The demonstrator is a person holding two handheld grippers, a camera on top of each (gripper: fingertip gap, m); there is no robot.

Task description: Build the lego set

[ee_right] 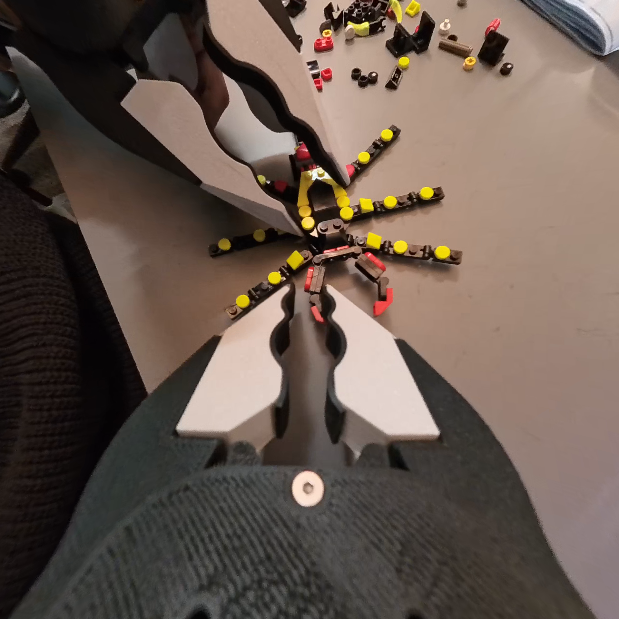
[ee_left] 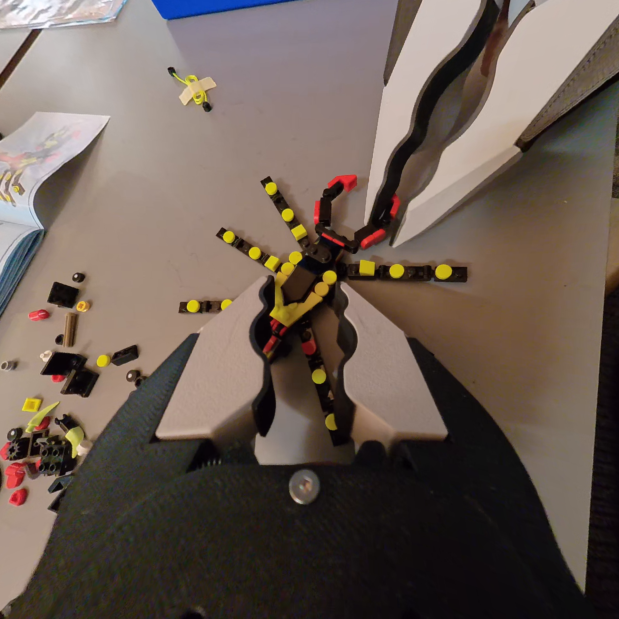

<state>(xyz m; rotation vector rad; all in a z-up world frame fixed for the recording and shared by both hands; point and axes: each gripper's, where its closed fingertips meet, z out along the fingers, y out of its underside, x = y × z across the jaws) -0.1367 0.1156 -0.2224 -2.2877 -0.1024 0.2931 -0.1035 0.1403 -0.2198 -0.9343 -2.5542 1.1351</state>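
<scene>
Left gripper point(ee_left: 303, 294), lower centre of its view: jaws part-open, clamped on the body of a black-and-yellow brick spider model point(ee_left: 301, 284) on the grey table point(ee_left: 134, 201); right gripper point(ee_right: 310, 294): jaws narrow, around the model's red-and-black front claw point(ee_right: 316, 301), contact unclear; loose bricks point(ee_left: 50, 402) at left edge.

Left gripper point(ee_left: 303, 294) clamps the brick spider's body point(ee_left: 298, 291).
</scene>
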